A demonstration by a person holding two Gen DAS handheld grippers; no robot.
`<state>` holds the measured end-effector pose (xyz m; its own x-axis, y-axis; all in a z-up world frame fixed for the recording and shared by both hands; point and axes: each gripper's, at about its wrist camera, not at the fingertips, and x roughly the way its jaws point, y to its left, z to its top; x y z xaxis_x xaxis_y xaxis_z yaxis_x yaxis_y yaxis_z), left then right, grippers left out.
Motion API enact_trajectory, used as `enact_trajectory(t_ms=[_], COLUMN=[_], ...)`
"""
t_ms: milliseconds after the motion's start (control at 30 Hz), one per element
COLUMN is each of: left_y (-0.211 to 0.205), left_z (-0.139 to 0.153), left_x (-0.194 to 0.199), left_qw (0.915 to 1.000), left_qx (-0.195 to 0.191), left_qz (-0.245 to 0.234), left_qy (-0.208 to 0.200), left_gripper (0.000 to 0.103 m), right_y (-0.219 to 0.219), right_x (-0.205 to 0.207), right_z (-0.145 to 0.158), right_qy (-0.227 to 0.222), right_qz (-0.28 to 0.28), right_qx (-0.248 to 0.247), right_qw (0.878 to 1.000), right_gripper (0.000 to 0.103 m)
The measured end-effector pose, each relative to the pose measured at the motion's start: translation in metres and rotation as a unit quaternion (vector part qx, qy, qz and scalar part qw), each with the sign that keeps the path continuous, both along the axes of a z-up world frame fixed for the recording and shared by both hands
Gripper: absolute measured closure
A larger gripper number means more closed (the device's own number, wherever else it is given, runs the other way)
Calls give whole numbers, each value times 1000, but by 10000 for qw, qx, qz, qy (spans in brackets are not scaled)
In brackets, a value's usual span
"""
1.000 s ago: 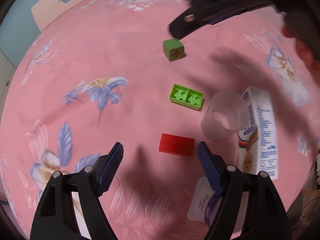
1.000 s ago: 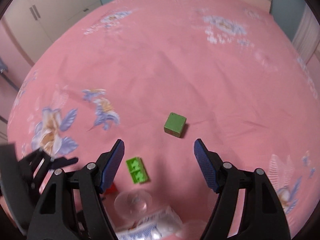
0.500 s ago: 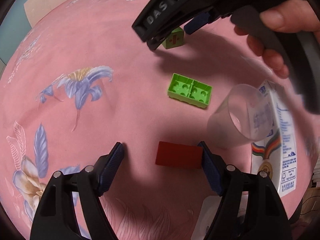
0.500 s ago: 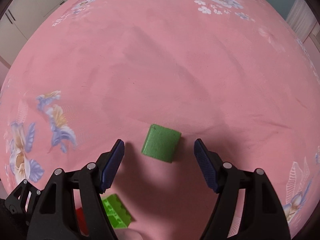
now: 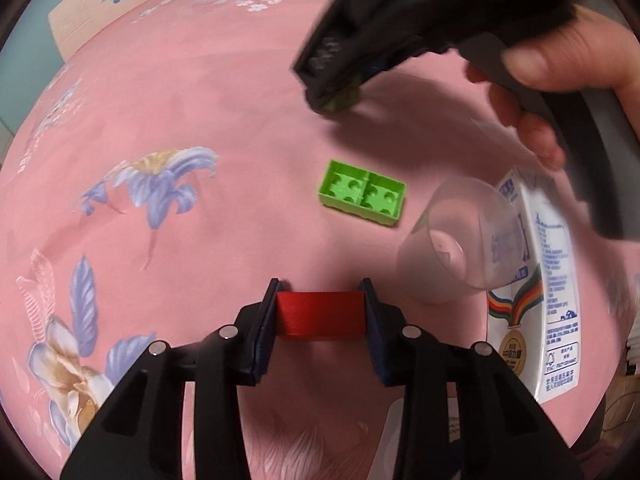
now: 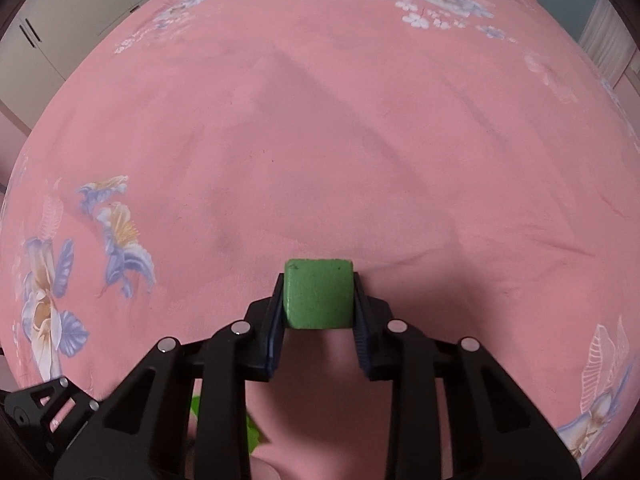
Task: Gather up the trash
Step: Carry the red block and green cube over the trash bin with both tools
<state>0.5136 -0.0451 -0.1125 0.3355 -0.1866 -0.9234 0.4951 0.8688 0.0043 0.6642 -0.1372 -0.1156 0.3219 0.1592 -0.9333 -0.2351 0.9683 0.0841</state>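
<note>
Red block (image 5: 320, 314) now clamped in my left gripper (image 5: 320, 312), green cube (image 6: 319, 294) in my right gripper (image 6: 319, 300); both jaws just closed, ready to lift.

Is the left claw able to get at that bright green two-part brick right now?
Probably not yet. The left gripper has just closed its jaws on the red block, so it is occupied. The green brick itself lies uncovered on the pink sheet, just beyond.
</note>
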Motion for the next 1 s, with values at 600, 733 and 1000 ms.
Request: enact_trajectory(t_ms=[600, 733, 1000], left_y=[17, 19, 20], left_z=[145, 184, 269], left_x=[-68, -92, -168], left_qw=[9920, 9878, 9742], left_qx=[13, 39, -4], left_qz=[723, 865, 1031], left_qy=[-1031, -1292, -2009], left_gripper=[62, 62, 62], right_y=[-20, -22, -28], right_x=[-126, -170, -269], right_z=[163, 204, 280], right_qy=[-1045, -1331, -1916], right_qz=[349, 425, 625], right_qx=[-9, -18, -102], right_qw=[9939, 9902, 9794], right_gripper=[72, 72, 72])
